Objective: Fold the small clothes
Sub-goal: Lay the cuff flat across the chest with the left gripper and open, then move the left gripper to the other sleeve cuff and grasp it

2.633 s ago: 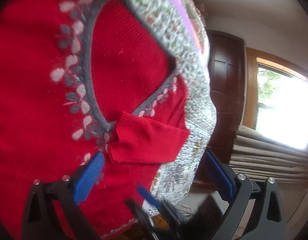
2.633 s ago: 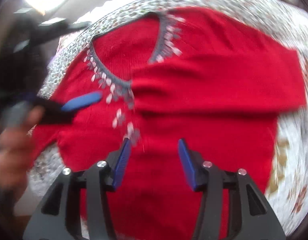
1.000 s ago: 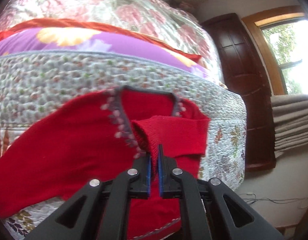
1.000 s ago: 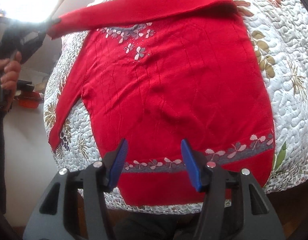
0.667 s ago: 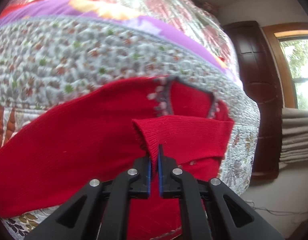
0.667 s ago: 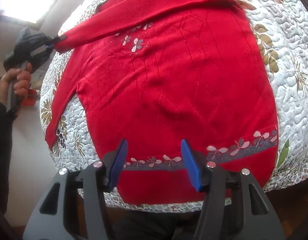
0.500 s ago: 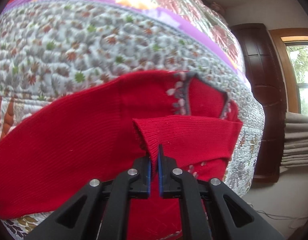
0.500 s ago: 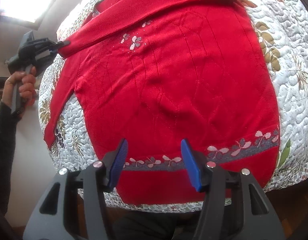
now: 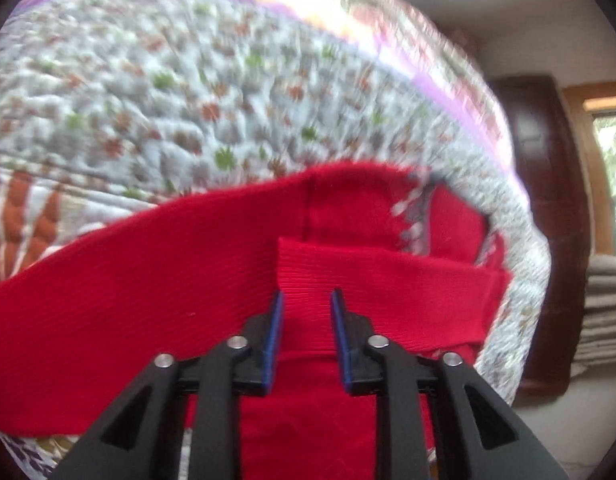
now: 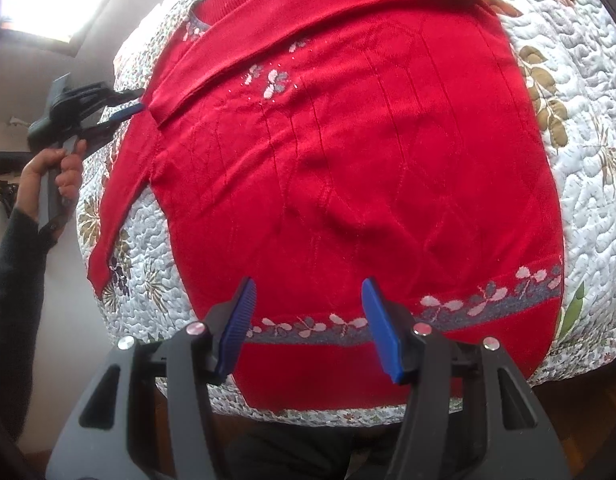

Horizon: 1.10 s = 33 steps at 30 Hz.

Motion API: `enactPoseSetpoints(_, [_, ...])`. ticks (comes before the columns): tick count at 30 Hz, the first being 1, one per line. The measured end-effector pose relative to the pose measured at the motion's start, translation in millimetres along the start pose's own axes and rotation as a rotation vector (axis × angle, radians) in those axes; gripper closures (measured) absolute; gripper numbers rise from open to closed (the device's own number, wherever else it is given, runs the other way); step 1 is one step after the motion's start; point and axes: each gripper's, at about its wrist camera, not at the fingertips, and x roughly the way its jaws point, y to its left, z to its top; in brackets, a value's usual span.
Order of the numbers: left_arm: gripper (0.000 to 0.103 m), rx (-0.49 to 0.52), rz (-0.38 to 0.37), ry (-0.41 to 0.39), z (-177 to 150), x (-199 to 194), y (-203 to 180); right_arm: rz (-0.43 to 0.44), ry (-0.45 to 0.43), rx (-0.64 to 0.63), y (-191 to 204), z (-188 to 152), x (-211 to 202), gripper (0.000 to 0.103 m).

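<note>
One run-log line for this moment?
left gripper: open, at sleeve cuff | right gripper: open, over sweater hem | sleeve across chest

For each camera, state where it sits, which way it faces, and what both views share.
Left wrist: on the left gripper, low at the bed's side, facing the folded sleeve cuff; open fingers show.
Right wrist: on the right gripper, above the hem, facing the collar; a hand shows.
Shared: red sweater, quilt.
</note>
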Motion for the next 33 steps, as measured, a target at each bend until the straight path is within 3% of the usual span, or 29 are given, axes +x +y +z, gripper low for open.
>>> enactPoseSetpoints(2, [0.07, -0.007, -0.058, -0.024, -4.9, -6.0, -5.4, 0.004, 0.002, -0.003, 1.1, 0.7, 1.4, 0.047])
enactPoseSetpoints(4, [0.063, -0.015, -0.121, 0.006, -8.7, 5.2, -8.1, 0.008, 0.006, -0.005, 4.3, 0.2, 2.9, 0.046])
enactPoseSetpoints(8, [0.063, -0.052, -0.112, 0.058, -11.2, 39.6, 2.7, 0.009, 0.0, -0.023, 11.2, -3.6, -0.6, 0.045])
enactPoseSetpoints(12, [0.063, -0.111, -0.156, 0.046, -14.3, 44.3, 23.3, 0.0, 0.005, -0.025, 10.1, -10.1, -6.4, 0.045])
enactPoseSetpoints(16, [0.045, -0.148, -0.158, -0.025, -21.9, 12.8, 45.2, -0.007, 0.005, -0.031, 12.6, -9.8, -11.7, 0.045])
enactPoseSetpoints(20, [0.035, -0.274, -0.175, -0.125, -49.8, -42.1, 97.7, 0.007, -0.02, -0.078, 32.1, -1.3, -24.2, 0.041])
enactPoseSetpoints(25, [0.02, -0.501, -0.109, -0.319, -124.9, -143.8, 210.6, 0.03, -0.037, -0.154, 64.7, 7.9, -34.0, 0.037])
enactPoseSetpoints(29, [0.019, -0.704, -0.017, -0.452, -194.6, -214.1, 307.8, 0.028, -0.009, -0.219, 89.5, 8.7, -28.2, 0.037])
enactPoseSetpoints(33, [0.019, -0.805, 0.06, -0.51, -223.7, -249.1, 367.3, 0.016, 0.033, -0.276, 113.8, 2.8, -15.0, 0.037])
